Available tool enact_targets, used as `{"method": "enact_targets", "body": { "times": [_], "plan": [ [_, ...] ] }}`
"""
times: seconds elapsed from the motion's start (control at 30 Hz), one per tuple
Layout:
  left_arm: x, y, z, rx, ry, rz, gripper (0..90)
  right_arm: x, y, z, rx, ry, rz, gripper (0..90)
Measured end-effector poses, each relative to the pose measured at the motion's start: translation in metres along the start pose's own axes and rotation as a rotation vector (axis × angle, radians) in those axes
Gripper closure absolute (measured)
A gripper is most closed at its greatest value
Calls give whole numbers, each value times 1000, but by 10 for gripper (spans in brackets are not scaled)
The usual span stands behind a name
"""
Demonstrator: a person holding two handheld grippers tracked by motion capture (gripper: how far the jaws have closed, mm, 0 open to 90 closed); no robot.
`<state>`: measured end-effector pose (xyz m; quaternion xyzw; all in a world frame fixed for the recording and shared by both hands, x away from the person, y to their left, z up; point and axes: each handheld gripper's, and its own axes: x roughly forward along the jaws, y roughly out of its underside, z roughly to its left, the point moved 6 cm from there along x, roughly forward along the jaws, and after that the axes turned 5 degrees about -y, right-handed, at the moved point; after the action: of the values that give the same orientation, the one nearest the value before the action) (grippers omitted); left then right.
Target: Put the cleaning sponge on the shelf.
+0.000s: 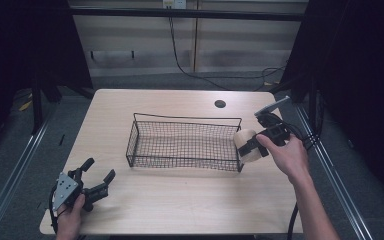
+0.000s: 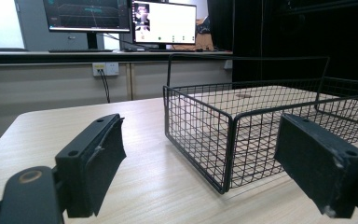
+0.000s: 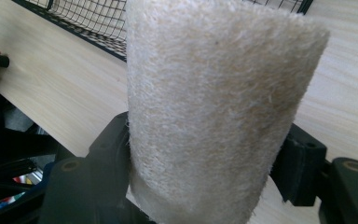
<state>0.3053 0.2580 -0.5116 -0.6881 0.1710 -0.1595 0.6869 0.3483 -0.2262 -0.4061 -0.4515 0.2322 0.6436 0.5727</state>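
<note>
A black wire basket [image 1: 183, 142] stands in the middle of the wooden table [image 1: 180, 200]. At its right end my right gripper [image 1: 252, 145] is shut on a cream fuzzy cylinder [image 1: 247, 145], held just outside and above the basket's right wall. In the right gripper view the fuzzy cylinder [image 3: 214, 107] stands between both jaws, with the basket's edge [image 3: 88, 23] behind it. My left gripper [image 1: 99, 171] rests open near the table's front left corner, nothing between its jaws. In the left gripper view the basket [image 2: 261, 121] lies ahead, to the right.
A round cable hole [image 1: 220, 104] sits in the table's far right area. Metal rails run along the floor on both sides. Monitors [image 2: 121, 18] stand on a counter beyond the table. A black cable [image 1: 185, 60] hangs down the back wall.
</note>
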Motion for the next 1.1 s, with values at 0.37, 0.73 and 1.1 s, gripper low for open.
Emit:
{"method": "enact_targets", "body": {
  "times": [0.37,0.73,1.1],
  "plan": [
    [0,0,0,4,6,1,155,4,-15,9,13,22,3,315],
    [0,0,0,0,1,1,155,15,-30,13,44,52,5,314],
    [0,0,0,2,7,1,155,36,-42,18,85,126,27,314]
  ]
}}
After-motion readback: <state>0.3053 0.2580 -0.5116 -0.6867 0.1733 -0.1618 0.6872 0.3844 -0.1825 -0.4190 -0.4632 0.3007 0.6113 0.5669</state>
